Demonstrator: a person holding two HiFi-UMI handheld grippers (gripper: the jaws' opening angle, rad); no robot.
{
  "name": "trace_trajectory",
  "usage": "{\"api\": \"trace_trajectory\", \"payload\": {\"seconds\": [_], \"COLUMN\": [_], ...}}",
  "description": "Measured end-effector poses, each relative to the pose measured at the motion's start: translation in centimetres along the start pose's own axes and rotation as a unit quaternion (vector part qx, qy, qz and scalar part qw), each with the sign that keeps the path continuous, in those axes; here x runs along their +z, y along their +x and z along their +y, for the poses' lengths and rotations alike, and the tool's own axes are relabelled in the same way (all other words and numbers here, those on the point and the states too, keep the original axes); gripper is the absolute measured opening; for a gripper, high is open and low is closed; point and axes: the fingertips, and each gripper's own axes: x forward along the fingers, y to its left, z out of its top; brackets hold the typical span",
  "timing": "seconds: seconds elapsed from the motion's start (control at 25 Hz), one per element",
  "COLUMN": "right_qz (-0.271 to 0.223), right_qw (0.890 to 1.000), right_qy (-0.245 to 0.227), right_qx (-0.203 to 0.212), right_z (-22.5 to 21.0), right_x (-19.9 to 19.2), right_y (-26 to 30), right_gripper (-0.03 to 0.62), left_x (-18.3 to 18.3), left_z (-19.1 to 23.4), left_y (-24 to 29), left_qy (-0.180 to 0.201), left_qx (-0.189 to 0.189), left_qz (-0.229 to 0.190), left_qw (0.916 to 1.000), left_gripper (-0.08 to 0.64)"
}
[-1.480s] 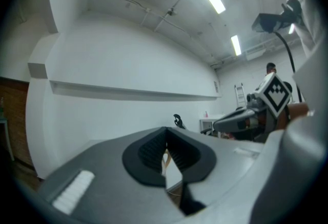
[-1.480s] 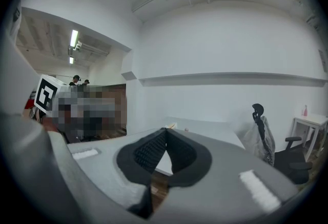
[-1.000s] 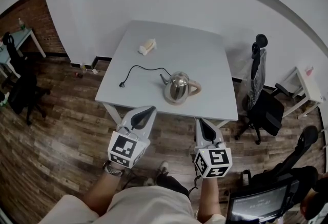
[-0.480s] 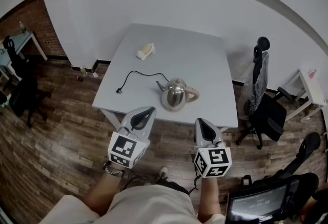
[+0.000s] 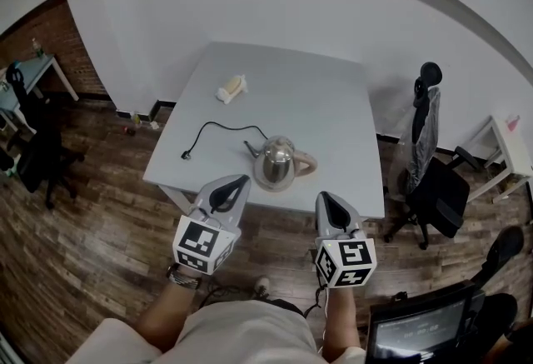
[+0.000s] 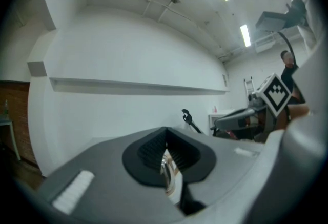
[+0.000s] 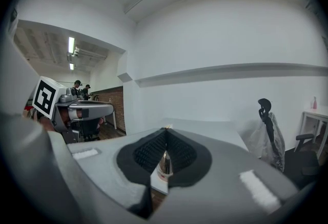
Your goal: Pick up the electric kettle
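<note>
Electric kettle (image 5: 275, 162): steel body, upright on the white desk (image 5: 333, 96), close to the front edge and left of centre. The spout points left and the handle points right.

Black power cord (image 5: 212, 131): lies loose on the desk to the left of the kettle, with its plug end near the left edge. I cannot tell whether it joins the kettle.

Small cream object (image 5: 231, 88): farther back on the desk, well apart from the kettle.

Left gripper (image 5: 241, 180): its tip reaches the desk's front edge in the head view, near the kettle but apart from it. The jaws are pressed together with nothing pinched. In the left gripper view the kettle (image 6: 168, 169) shows only through the notch under the closed pads.

Right gripper (image 5: 323, 196): beside the left one, over the wooden floor (image 5: 92, 221) and just short of the desk edge. Its jaws are also pressed together and empty. The kettle (image 7: 164, 164) shows through the notch here too.

Black office chair (image 5: 433, 179): stands to the right of the desk.
</note>
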Motion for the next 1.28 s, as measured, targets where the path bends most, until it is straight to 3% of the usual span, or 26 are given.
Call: {"api": "trace_trajectory", "payload": {"seconds": [0.76, 1.28], "right_qz": [0.011, 0.003], "right_qw": [1.000, 1.000], "right_qy": [-0.006, -0.031], "right_qx": [0.015, -0.001], "right_z": [-4.1, -5.0], "right_x": [-0.3, -0.1], "right_y": [2.9, 5.7], "right_gripper": [0.003, 0.003], "left_x": [-0.7, -2.7], "left_z": [0.7, 2.4], "left_y": [3.0, 5.5], "left_qy": [-0.008, -0.007], "left_qx": [0.034, 0.020], "left_qz": [0.009, 0.015], "left_qw": [0.9993, 0.9997], "left_gripper": [0.005, 0.005]}}
